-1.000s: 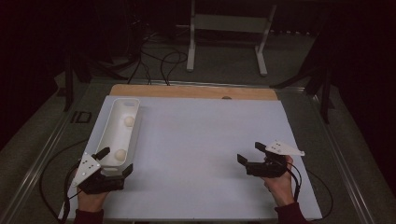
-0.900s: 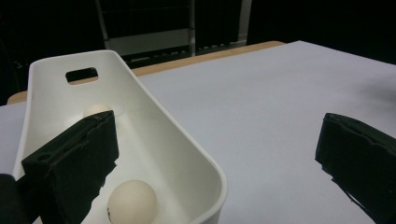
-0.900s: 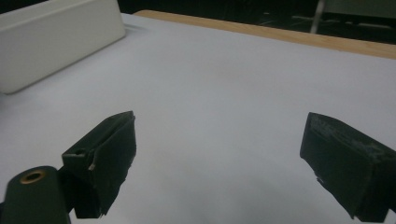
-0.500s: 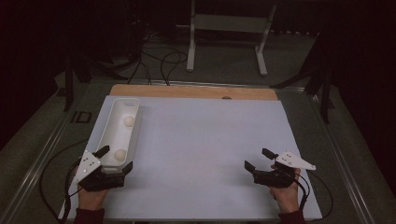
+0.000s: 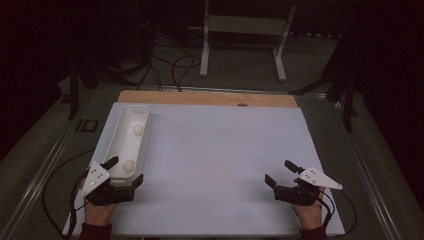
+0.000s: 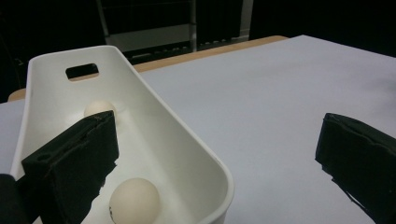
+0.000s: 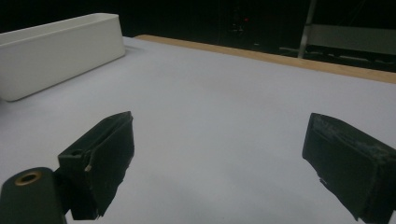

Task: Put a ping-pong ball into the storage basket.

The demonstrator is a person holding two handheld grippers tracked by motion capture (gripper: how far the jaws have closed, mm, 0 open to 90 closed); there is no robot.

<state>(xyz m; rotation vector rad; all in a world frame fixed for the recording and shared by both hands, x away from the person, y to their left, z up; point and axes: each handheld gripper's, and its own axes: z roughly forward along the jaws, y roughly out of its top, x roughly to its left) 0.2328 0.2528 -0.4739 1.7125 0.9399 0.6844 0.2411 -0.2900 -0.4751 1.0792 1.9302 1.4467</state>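
Each hand carries a matt black, blocky two-jaw claw: the left claw [image 5: 122, 171] and the right claw [image 5: 281, 173]. Each is topped by a pale grey three-cornered plate dotted with small dark holes. The jaws are thick, squared black pads with scuffed edges; a brass-coloured ringed hole sits beside one right jaw. Thin black cables trail from both. Dark red sleeve cuffs show at the wrists.

the high view looks forward and down over the whole table. each gripper view sits low, looking close along its own jaws. all three share the white tray [image 5: 131, 131] ahead of the left gripper [image 5: 125, 171].
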